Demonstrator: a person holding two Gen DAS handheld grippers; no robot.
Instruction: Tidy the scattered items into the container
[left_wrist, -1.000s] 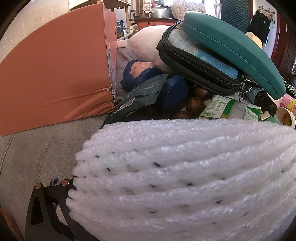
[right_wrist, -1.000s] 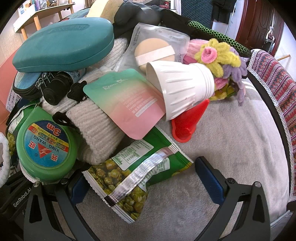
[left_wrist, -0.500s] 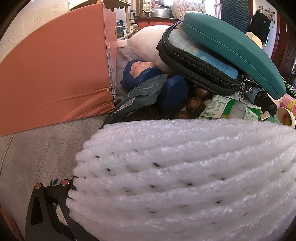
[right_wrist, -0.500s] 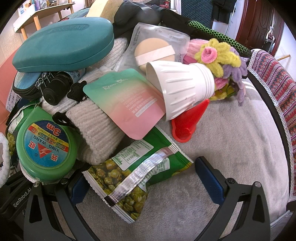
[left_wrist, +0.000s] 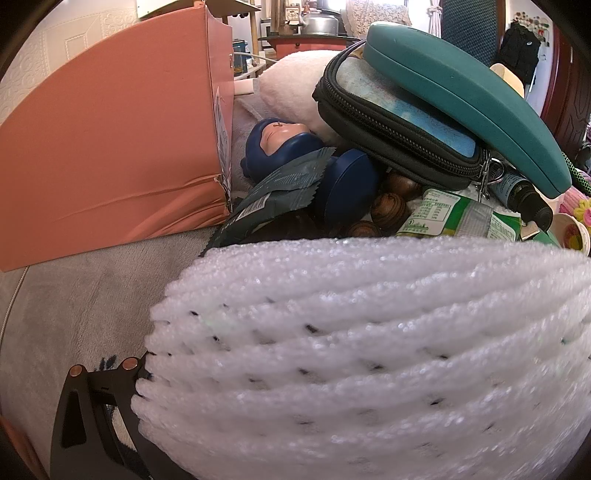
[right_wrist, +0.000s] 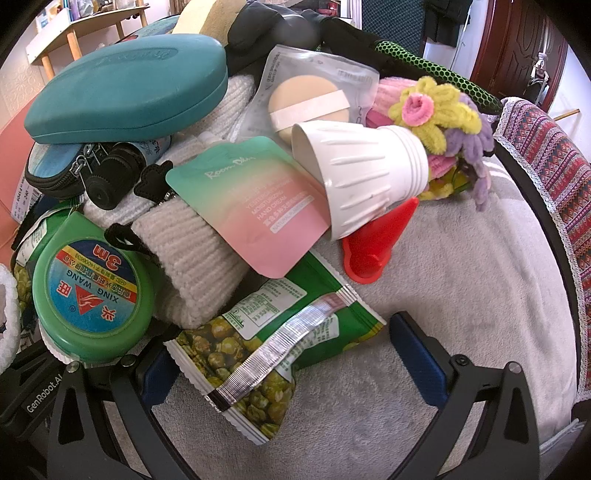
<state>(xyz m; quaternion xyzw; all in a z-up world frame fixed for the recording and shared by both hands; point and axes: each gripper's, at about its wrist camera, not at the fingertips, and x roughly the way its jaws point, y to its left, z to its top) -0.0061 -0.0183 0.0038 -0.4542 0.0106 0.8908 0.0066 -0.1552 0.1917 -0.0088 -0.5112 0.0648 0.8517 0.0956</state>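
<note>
Most items still piled beside pink box (left_wrist: 110, 147); left gripper (left_wrist: 332, 369) jaws grip foam net (left_wrist: 369, 350), right gripper (right_wrist: 280, 358) jaws open around pea packet (right_wrist: 273, 350)

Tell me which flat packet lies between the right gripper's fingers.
The green pea snack bag, lowest in the pile; the pink-green hand cream sachet and powder puff packet lie farther up.

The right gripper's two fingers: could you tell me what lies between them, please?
In the right wrist view, the green pea snack packet lies on the grey blanket between the open fingers.
</note>
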